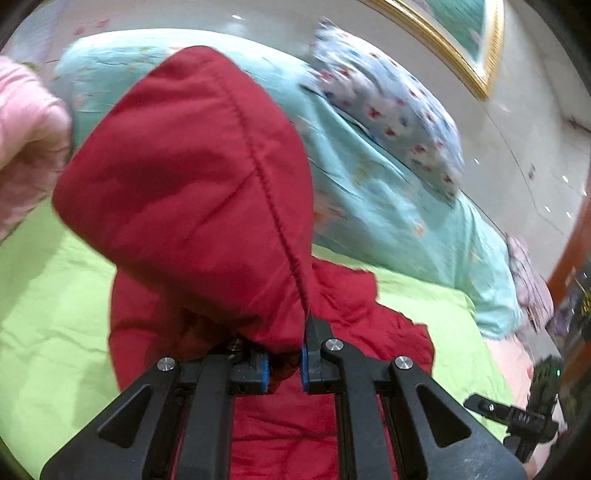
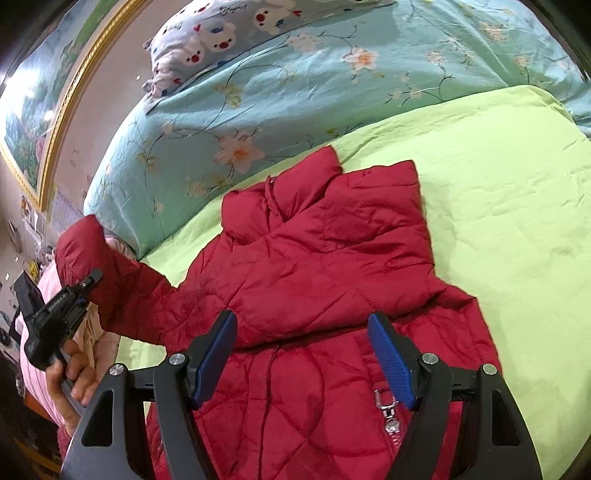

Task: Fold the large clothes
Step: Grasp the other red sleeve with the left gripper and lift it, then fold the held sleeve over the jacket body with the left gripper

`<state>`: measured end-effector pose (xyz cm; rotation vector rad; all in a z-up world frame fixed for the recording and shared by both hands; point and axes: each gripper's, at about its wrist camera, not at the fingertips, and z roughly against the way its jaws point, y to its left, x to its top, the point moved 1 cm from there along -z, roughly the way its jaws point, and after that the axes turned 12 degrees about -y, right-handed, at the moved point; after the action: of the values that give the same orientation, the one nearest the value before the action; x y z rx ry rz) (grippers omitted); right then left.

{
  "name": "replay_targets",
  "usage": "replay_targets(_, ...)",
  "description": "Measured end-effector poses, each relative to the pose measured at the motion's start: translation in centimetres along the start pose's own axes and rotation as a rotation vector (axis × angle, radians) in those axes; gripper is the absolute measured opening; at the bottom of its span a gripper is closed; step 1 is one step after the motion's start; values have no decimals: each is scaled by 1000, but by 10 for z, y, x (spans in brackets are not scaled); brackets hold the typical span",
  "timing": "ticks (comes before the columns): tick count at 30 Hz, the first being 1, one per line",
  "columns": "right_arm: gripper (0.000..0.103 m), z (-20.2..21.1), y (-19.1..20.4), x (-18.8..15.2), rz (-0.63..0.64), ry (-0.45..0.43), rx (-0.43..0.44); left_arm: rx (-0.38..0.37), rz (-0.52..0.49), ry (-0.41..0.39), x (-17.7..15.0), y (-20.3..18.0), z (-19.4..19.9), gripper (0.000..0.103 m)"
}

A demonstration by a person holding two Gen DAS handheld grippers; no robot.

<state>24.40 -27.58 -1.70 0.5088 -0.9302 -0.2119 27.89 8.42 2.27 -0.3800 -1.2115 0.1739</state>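
Red quilted jacket, lying on green bedspread: left hand-held gripper is pinching its sleeve cuff, lifting to fold; right hand-held gripper is hovering wide, empty.

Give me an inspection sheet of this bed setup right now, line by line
Surface: green bedsheet, wrinkled.
Job's things: red jacket spread on the sheet; one sleeve lifted off it.
Clutter: floral quilt, bear-print pillow at the bed's far side.
Grippers: left gripper shut on the sleeve; right gripper open above the jacket.
Cables: nothing seen.
Surroundings: gold-framed picture on the wall.
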Motion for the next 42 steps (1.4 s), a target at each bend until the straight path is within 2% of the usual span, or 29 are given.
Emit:
replay_targets(6, 76, 7, -18, 11, -28, -23, -9, -51, -42, 76, -28, -37, -29, 9)
replay_targets(11, 76, 11, -31, 19, -48, -41, -10, -49, -103, 139, -55, -60, -53, 9)
replay_targets(20, 76, -4, -48, 25, -122, -25, 36, -21, -309, 232, -107, -98, -85, 9)
replay_targets(24, 76, -18, -52, 27, -143, 1, 57, 12, -433, 262, -129, -113, -95, 9)
replay_targets(30, 76, -57, -40, 36, -174, 94, 132, 67, -622, 269, -157, -126, -98, 9)
replay_targets(33, 86, -83, -28, 46, -208, 159, 207, 89, -721, 266, -168, -132, -97, 9)
replay_targets(36, 87, -111, -14, 59, -234, 226, 264, 99, -771, 263, -175, -135, -98, 10)
replay_targets(38, 87, -129, -2, 66, -217, 272, 290, 113, -817, 257, -179, -138, -99, 10)
replay_targets(42, 87, -156, 30, 71, -125, 365, 276, 148, -923, 235, -191, -147, -99, 10)
